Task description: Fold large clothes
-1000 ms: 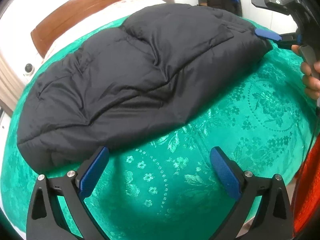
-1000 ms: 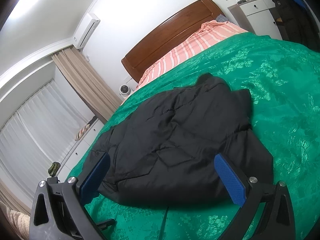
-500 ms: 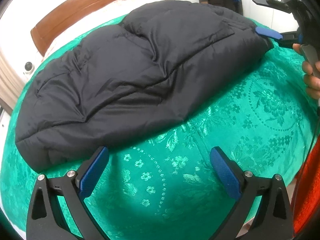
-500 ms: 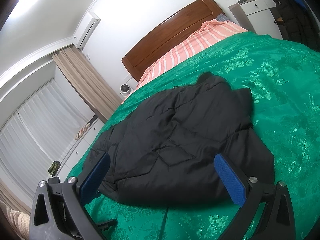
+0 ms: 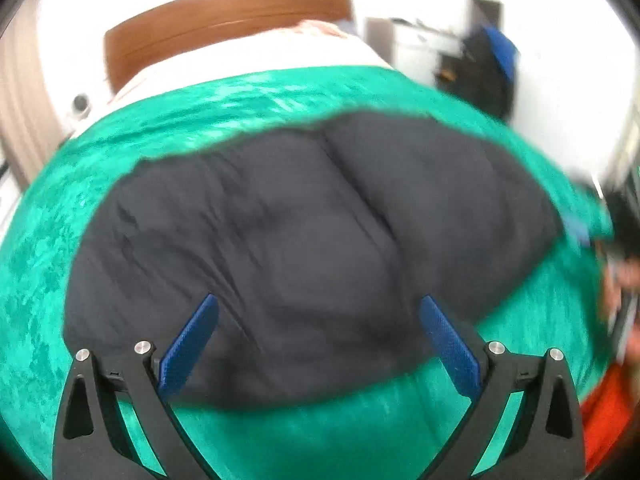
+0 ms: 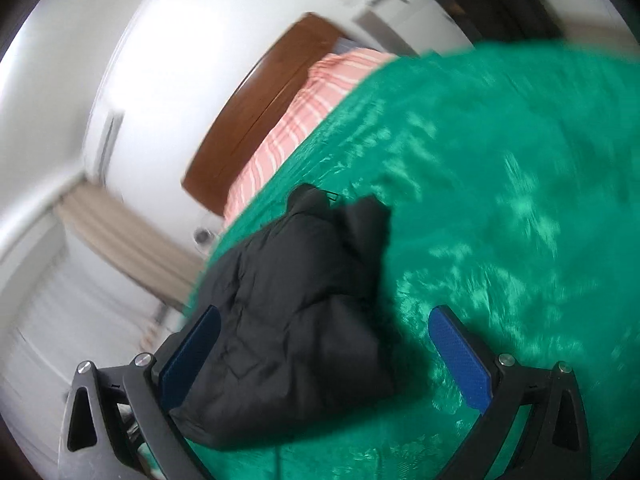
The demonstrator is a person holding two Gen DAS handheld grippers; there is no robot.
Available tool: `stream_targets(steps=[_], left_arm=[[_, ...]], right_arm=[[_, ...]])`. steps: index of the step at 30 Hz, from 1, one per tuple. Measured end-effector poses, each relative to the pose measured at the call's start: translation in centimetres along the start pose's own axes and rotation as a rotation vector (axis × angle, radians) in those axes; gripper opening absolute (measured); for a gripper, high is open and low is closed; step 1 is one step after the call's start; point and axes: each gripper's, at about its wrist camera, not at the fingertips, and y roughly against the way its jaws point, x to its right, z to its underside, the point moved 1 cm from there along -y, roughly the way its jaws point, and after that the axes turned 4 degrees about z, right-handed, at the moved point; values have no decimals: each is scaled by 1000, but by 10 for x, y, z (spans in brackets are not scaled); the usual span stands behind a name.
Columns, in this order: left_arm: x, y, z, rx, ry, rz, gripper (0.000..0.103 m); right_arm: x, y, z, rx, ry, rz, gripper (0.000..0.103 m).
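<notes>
A black puffer jacket point(image 5: 304, 240) lies folded on the green bedspread point(image 5: 60, 248). My left gripper point(image 5: 318, 340) is open and empty, hovering over the jacket's near edge. In the right wrist view the jacket point(image 6: 296, 300) lies lengthwise ahead. My right gripper point(image 6: 324, 350) is open and empty above the jacket's near end, its left pad over the jacket and its right pad over the bedspread point(image 6: 520, 200). Both views are motion-blurred. The right gripper shows blurred at the right edge of the left wrist view point(image 5: 580, 232).
A wooden headboard point(image 5: 224, 20) and striped pink pillow point(image 6: 320, 92) are at the far end of the bed. A white dresser with dark clothes point(image 5: 484, 68) stands at the back right. Beige curtains point(image 6: 120, 236) hang on the left.
Both grippers have swung quickly: the left has moved forward over the jacket's near edge, the right view has tilted and shifted right. Both stay open. The jacket lies as before.
</notes>
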Motion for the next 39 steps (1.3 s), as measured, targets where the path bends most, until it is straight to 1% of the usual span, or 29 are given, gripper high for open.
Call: stream_targets(steps=[2, 3, 4, 6, 8, 9, 11, 14, 15, 16, 18, 19, 20, 21, 23, 26, 27, 28, 29, 30, 31, 33, 34, 35, 36, 37, 39], left_arm=[[-10, -11, -22, 17, 21, 17, 101], [-12, -22, -36, 27, 8, -2, 101], [-13, -29, -39, 28, 1, -14, 101], [-15, -60, -48, -26, -25, -30, 101], [-12, -95, -39, -118, -67, -60, 101], [-11, -102, -34, -120, -85, -66, 103], [-9, -105, -26, -80, -112, -74, 103], [-13, -107, -19, -72, -80, -53, 103], [-15, -108, -18, -72, -72, -45, 103], [-16, -109, -17, -72, -71, -41, 103], [-13, -112, -18, -71, -70, -41, 102], [-14, -111, -20, -72, -68, -40, 102], [-15, -108, -21, -74, -64, -36, 102], [-16, -109, -21, -75, -61, -33, 103], [-17, -106, -17, -75, -62, -34, 102], [-21, -104, -22, -103, -67, -29, 101], [-25, -97, -25, -137, -68, -15, 100], [-28, -92, -30, -149, -62, -1, 93], [-37, -80, -34, -147, -43, 21, 92], [-55, -55, -39, -118, -5, 39, 92], [-67, -42, -41, -94, 16, 40, 94], [-113, 5, -44, -9, 97, 17, 99], [-143, 28, -41, 33, 154, -1, 99], [-160, 40, -38, 51, 190, -10, 99], [-193, 60, -31, 78, 262, -25, 99], [-208, 69, -26, 88, 293, -33, 99], [-243, 86, -8, 101, 360, -58, 99]], right_arm=[[9, 0, -2, 4, -69, -41, 102], [11, 0, -2, 5, -81, -58, 102], [11, -1, -3, 3, -83, -74, 102], [6, -8, -4, -14, -61, -84, 102], [1, -21, -5, -49, -26, -57, 102], [0, -31, -5, -79, -17, -45, 102], [0, -51, -5, -148, -12, -24, 103], [-12, -81, -3, -244, 60, 38, 103], [-16, -88, -3, -272, 75, 51, 103], [-19, -96, -2, -307, 75, 44, 102], [-24, -105, -3, -368, 17, -7, 54], [-31, -104, -4, -366, -2, 0, 50], [-44, -99, -5, -351, 33, 21, 38], [-66, -91, -4, -326, 99, 42, 34], [-108, -80, -1, -285, 212, 73, 33], [-187, -71, 11, -213, 430, 143, 33], [-212, -70, 17, -193, 498, 157, 33], [-238, -70, 26, -172, 568, 164, 33], [-264, -72, 37, -154, 638, 166, 33], [-291, -75, 50, -142, 709, 167, 33], [-310, -79, 61, -136, 762, 167, 33], [-355, -95, 99, -135, 908, 173, 33], [-371, -104, 118, -140, 968, 179, 33], [-385, -114, 138, -145, 1028, 185, 33], [-402, -129, 166, -154, 1109, 192, 33], [-410, -141, 186, -163, 1167, 197, 33], [-422, -173, 246, -217, 1312, 214, 34]])
